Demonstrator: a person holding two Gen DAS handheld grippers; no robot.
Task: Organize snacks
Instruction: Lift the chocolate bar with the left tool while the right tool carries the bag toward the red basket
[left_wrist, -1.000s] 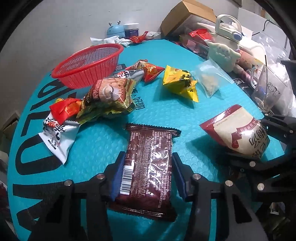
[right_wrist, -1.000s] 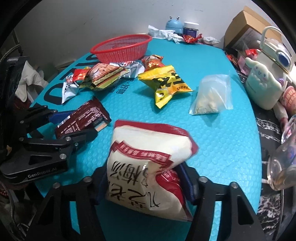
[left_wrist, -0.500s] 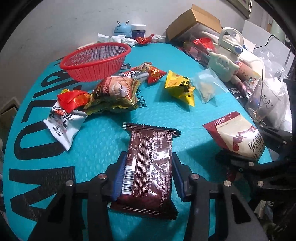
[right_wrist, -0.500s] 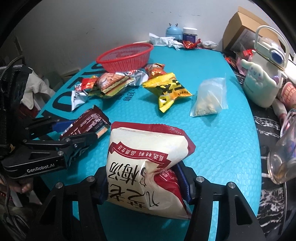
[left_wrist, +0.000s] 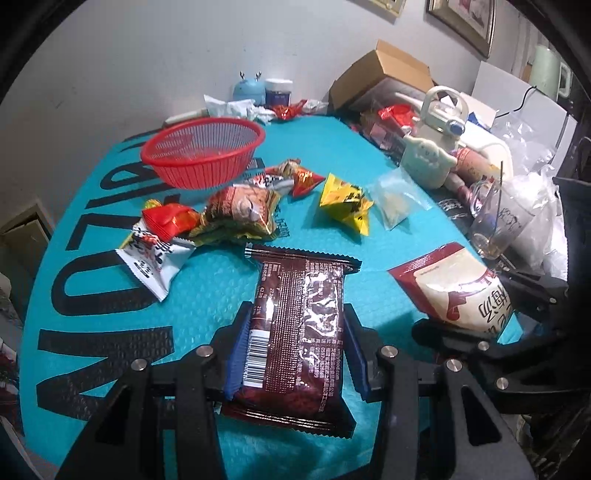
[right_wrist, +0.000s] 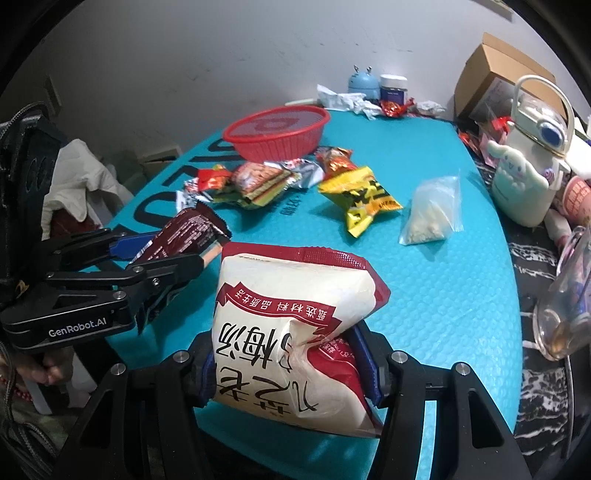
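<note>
The right gripper (right_wrist: 291, 369) clamps a white-and-red pouch (right_wrist: 295, 332) above the teal mat's (right_wrist: 443, 295) near edge, the left gripper (right_wrist: 162, 254) pinches a brown packet (right_wrist: 184, 232), and a red basket (right_wrist: 277, 131) sits toward the far edge.

"GenRobot.AI" stands on the left tool (right_wrist: 166, 273); "SHENG" on the yellow packet (right_wrist: 360, 201).

Brown packet (left_wrist: 295, 332) and white-red pouch (right_wrist: 291, 332) aloft; loose snacks beside red basket (left_wrist: 201, 157).
</note>
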